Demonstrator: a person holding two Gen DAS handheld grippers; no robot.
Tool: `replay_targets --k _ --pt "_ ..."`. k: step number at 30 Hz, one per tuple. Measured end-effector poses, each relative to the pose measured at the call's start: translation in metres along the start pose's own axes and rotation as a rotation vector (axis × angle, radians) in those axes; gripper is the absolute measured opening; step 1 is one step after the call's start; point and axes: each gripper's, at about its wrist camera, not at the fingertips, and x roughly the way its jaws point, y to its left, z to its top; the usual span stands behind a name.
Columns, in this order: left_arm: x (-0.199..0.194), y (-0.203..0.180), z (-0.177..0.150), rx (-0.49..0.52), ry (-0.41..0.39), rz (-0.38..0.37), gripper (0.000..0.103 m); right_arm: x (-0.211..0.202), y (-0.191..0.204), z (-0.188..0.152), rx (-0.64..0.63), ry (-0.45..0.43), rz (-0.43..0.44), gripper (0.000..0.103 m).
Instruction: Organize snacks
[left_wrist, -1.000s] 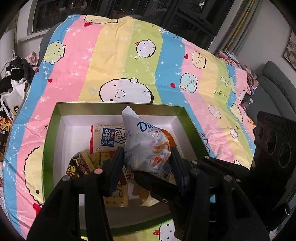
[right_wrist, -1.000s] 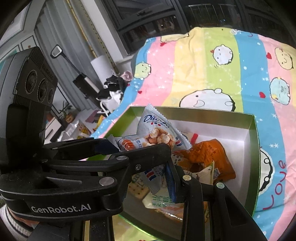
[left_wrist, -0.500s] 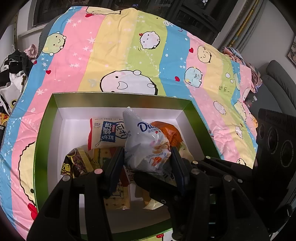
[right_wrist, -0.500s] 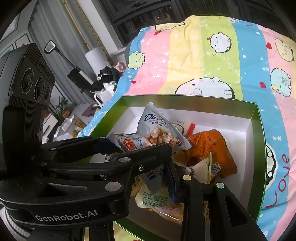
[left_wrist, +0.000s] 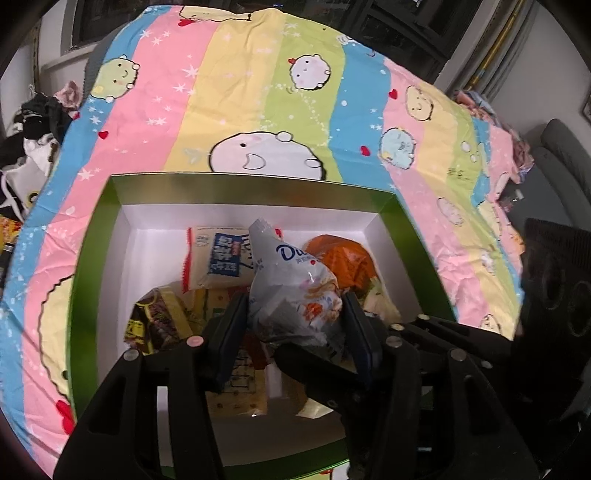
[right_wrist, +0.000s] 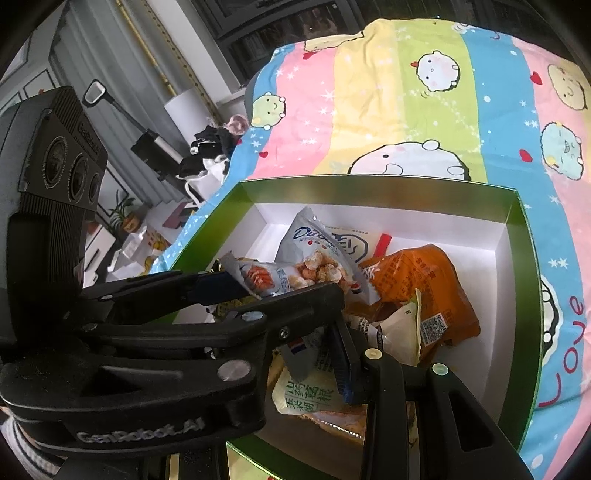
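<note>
A white snack bag (left_wrist: 291, 291) with blue lettering and a picture of fried pieces stands upright over the green box (left_wrist: 255, 186). My left gripper (left_wrist: 293, 325) has its pads against the bag's sides, and its jaws are opening. In the right wrist view the left gripper (right_wrist: 266, 288) comes in from the left around the bag (right_wrist: 314, 254). My right gripper (right_wrist: 310, 354) grips the bag's lower end; its right pad (right_wrist: 343, 365) touches it and its left finger is hidden. Several other packets lie in the box, among them an orange one (right_wrist: 417, 280).
The box has white inner walls (right_wrist: 498, 243) and sits on a striped cartoon-print sheet (left_wrist: 258, 96). A blue-and-white packet (left_wrist: 221, 254) and a yellow-black one (left_wrist: 155, 317) lie inside. Clothes (left_wrist: 33, 125) and clutter lie off the sheet's left edge; a grey seat (left_wrist: 561, 158) is at right.
Both views have tipped slightly further over the box, so more of its inside shows. The white bag stays between both grippers.
</note>
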Motion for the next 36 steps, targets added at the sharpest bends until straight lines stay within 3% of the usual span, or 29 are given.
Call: replay_targets --k 5,9,12,16,21,23,36 --pt "0.000 0.002 -0.003 -0.008 0.011 0.041 0.065 -0.002 0.000 -0.003 0.002 0.011 -0.004 0.037" --pt "-0.002 0.004 -0.003 -0.015 0.022 0.054 0.067 -0.005 0.002 -0.004 0.005 0.013 -0.012 0.037" --pt "-0.005 0.002 -0.005 -0.002 0.019 0.083 0.076 -0.007 0.003 -0.003 -0.002 0.019 -0.028 0.037" --pt "-0.012 0.001 -0.008 -0.001 0.013 0.109 0.089 -0.016 0.006 -0.005 -0.031 0.014 -0.068 0.049" --pt "-0.033 -0.004 -0.012 0.017 -0.028 0.134 0.093 -0.039 0.013 -0.010 -0.065 -0.029 -0.135 0.062" --pt "-0.040 -0.007 -0.013 0.027 -0.037 0.138 0.100 -0.046 0.014 -0.011 -0.066 -0.036 -0.151 0.065" --pt "-0.085 -0.023 -0.024 0.058 -0.111 0.225 0.102 -0.098 0.022 -0.017 -0.069 -0.099 -0.339 0.087"
